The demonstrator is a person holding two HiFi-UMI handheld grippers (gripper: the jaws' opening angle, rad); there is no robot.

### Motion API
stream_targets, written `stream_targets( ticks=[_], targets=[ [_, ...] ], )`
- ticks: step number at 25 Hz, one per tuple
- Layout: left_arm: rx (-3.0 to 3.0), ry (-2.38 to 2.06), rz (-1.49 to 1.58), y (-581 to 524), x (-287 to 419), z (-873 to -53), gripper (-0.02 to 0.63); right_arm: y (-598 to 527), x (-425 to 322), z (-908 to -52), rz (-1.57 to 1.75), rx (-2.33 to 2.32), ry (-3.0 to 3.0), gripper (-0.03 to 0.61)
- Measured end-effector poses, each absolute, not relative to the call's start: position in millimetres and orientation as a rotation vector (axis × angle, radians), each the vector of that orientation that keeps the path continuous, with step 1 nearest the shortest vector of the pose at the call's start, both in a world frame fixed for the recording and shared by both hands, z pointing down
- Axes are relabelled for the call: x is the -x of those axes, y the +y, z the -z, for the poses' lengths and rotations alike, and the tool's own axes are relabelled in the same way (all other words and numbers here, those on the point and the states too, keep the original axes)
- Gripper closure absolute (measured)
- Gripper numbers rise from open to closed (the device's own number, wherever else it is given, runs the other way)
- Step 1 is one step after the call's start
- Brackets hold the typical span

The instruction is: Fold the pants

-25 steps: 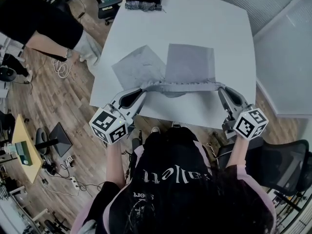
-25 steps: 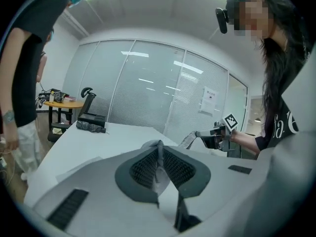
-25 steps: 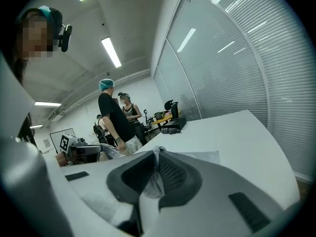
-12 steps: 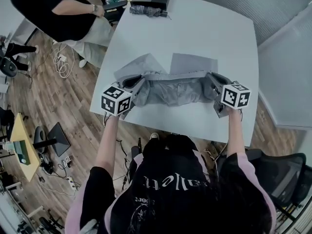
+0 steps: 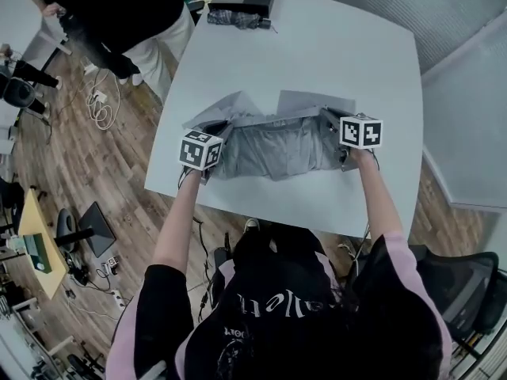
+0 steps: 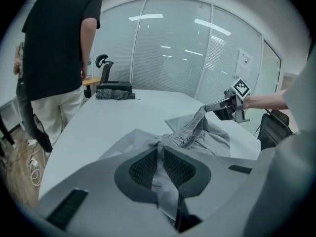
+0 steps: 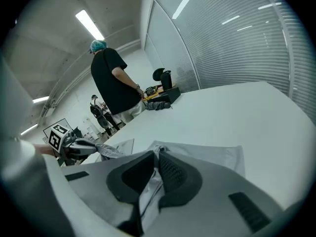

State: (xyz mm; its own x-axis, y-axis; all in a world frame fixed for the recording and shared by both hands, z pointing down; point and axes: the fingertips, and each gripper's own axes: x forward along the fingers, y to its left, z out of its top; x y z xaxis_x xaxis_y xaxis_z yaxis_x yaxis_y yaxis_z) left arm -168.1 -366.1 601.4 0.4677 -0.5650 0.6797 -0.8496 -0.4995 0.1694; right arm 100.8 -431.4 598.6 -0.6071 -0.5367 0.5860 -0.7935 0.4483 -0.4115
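On the left, our left gripper (image 5: 223, 127) is pinching one end of the grey pants (image 5: 277, 150), jaws nearly closed on the cloth. The garment is lying across the white table's (image 5: 333, 46) near half, its gathered edge stretching between our tools. On the right, our right gripper (image 5: 328, 117) is clamping the other end, likewise nearly shut.

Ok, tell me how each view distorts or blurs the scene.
Head view: sharp, evenly lit, little shadow on the table. Left gripper view: strong fisheye, dark corners, bright light streaks on the glass wall. Right gripper view: same fisheye, blinds curved.
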Motion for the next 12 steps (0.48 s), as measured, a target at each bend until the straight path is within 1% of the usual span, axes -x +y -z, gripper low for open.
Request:
stream_targets(
  ticks=[5,12],
  targets=[
    [-2.135,-1.157,-0.804,-361,169,-634,0.560,-430,-105,-628,-1.040,-1.174,-2.257,0.535],
    [-2.065,-1.139,-0.887,-351,166,-662,0.552,-420,-112,-656,-1.044,-1.192,-2.169,0.532]
  ],
)
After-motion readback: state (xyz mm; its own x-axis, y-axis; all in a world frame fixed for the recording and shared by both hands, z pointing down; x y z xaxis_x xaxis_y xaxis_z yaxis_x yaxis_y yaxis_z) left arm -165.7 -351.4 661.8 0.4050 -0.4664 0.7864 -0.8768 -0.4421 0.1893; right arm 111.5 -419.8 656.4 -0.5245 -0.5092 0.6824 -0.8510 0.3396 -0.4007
